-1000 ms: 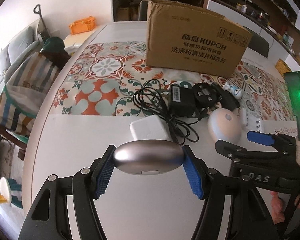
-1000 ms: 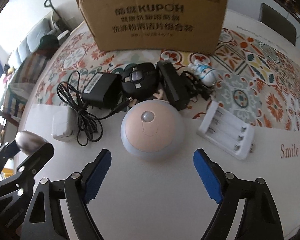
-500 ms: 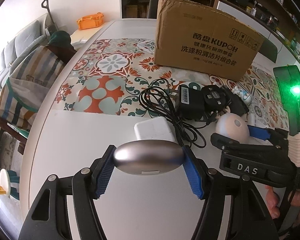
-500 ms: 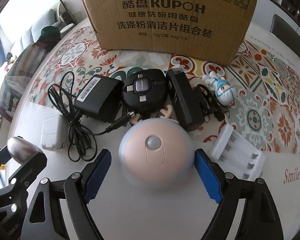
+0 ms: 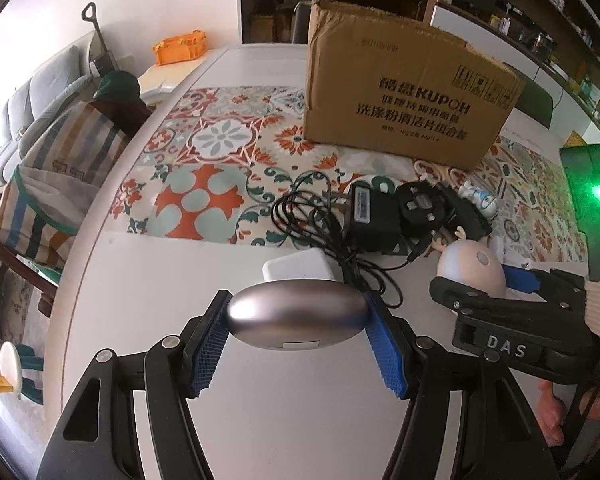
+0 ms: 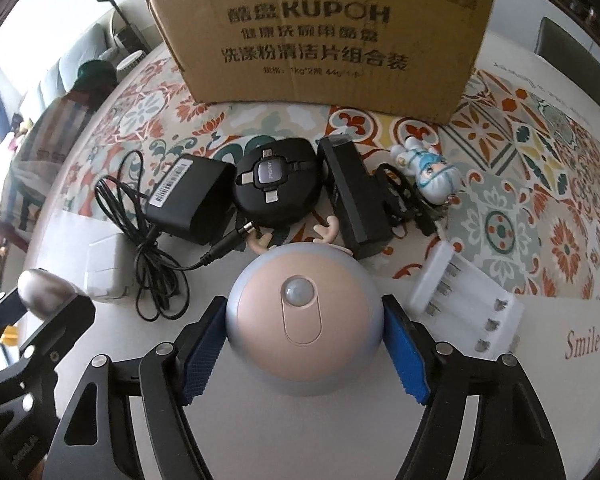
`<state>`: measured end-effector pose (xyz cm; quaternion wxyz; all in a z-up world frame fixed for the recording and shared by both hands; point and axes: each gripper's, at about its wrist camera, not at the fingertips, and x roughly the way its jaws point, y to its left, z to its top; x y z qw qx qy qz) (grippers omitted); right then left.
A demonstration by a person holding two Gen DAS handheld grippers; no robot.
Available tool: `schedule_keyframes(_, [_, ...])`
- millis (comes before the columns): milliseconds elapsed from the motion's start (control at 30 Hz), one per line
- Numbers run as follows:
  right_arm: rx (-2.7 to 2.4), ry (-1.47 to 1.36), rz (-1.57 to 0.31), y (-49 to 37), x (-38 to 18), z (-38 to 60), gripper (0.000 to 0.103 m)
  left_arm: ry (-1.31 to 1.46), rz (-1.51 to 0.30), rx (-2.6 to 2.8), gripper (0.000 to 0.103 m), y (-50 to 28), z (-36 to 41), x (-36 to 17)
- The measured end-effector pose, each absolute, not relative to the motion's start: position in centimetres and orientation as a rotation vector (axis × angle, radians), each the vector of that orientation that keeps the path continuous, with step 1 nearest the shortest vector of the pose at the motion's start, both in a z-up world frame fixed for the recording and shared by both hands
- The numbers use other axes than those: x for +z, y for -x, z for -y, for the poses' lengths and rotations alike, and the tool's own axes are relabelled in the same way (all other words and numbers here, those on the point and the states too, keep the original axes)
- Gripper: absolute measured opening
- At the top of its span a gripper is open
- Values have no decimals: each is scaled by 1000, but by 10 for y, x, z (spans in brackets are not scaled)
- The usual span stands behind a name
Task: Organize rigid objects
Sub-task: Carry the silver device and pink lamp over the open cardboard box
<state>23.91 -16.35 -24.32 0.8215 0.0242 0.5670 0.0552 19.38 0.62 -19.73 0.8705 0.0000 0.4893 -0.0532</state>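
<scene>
Jaws of the right gripper are closing around the round peach-and-grey dome night light with small antlers, which sits on the white table at lower centre of the right wrist view. The blue pads flank its left and right flanks; whether they already press on it cannot be told. Being round, the light has no long axis across the jaws; its oval sensor slot runs up-down in the frame, antlers toward the brown cardboard box at the top. That box, well beyond the clutter of the black power adapter and the white battery charger, looks like the likely destination.

The left gripper is clamped on a smooth silver oval pebble-shaped object in lower centre of its view, long axis left-right, spanning pad to pad. The right gripper is plainly the nearer one to the light.
</scene>
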Motion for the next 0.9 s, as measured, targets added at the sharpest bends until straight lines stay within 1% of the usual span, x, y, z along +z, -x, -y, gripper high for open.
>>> schedule_keyframes(433, [88,-87,-1112,-214,-180,175,74,5,-958,-194,65,-192,3,-152])
schedule_keyframes(900, [11,-105,-948,-203,-106,197,74,-51,-803,-282,65,-199,24,-87])
